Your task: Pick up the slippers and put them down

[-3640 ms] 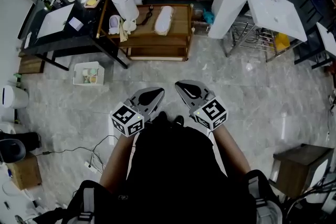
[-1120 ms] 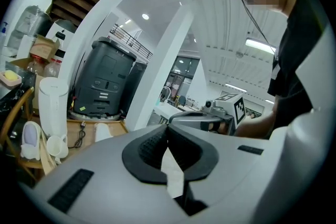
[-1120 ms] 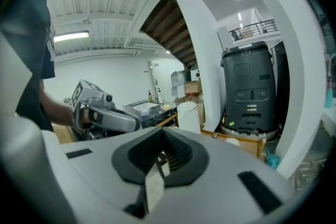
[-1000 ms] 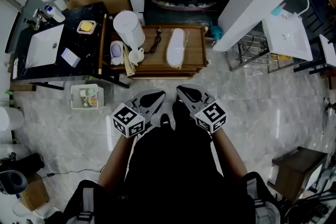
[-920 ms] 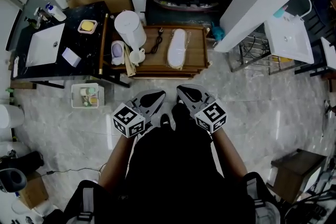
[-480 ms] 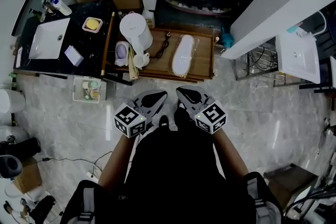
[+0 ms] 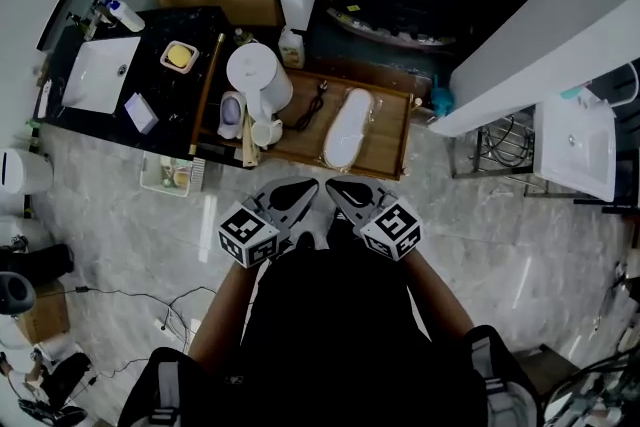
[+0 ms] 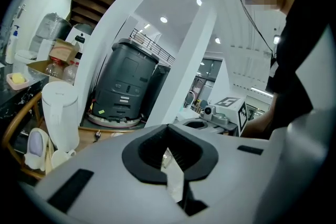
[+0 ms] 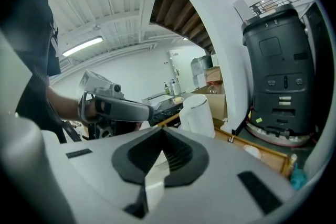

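Slippers not yet picked up; I judge this the approach stage, with nothing of the task done.

Head view: the slippers (image 7: 347, 115) lie as a pale stack on the low wooden table (image 7: 385, 143), right of the white kettle (image 7: 258, 80). My left gripper (image 7: 305, 187) and right gripper (image 7: 335, 187) hang side by side near the table's front edge, apart from them. Left gripper view: jaws clenched together, nothing between them. Right gripper view: jaws likewise pressed closed, empty. All is left to do: open, reach, grasp, lift, set down.
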`<control>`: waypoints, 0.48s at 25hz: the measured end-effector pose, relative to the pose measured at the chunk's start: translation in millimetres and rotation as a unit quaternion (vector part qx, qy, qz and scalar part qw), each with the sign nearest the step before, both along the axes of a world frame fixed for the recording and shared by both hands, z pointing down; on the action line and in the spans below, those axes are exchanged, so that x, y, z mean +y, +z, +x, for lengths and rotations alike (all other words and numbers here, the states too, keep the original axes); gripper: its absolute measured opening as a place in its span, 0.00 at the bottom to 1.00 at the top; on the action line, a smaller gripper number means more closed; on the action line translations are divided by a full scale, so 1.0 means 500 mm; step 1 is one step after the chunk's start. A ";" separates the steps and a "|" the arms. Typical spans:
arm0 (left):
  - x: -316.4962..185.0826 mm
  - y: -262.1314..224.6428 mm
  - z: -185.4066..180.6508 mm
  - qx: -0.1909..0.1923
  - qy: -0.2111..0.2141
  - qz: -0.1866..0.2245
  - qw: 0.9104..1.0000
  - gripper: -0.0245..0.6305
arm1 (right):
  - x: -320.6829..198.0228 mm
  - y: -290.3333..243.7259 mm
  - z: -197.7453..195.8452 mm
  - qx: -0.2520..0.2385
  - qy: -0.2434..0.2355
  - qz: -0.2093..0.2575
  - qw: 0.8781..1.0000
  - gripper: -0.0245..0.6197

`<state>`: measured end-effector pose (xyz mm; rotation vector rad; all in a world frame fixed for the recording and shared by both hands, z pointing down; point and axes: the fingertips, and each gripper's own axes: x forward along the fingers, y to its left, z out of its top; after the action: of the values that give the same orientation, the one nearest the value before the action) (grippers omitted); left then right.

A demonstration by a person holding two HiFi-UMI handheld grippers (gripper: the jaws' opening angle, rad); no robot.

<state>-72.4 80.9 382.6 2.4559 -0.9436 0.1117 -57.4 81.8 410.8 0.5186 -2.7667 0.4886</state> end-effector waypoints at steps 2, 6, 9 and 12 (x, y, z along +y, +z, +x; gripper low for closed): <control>-0.014 0.009 0.004 -0.013 -0.007 -0.002 1.000 0.05 | -0.018 0.000 0.008 -0.002 -0.009 0.001 1.000 0.05; -0.042 0.018 0.014 -0.019 -0.022 -0.006 1.000 0.05 | -0.050 0.004 0.026 -0.001 -0.025 0.004 1.000 0.05; -0.061 0.018 0.026 -0.018 -0.030 -0.006 0.999 0.05 | -0.069 0.012 0.047 0.004 -0.032 0.006 0.999 0.05; -0.070 0.017 0.039 -0.015 -0.031 -0.009 0.999 0.06 | -0.084 0.020 0.066 0.009 -0.028 0.003 1.000 0.05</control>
<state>-53.0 46.0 391.2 2.4127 -1.0261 0.1360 -24.3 39.9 420.8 0.4431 -2.7576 0.4595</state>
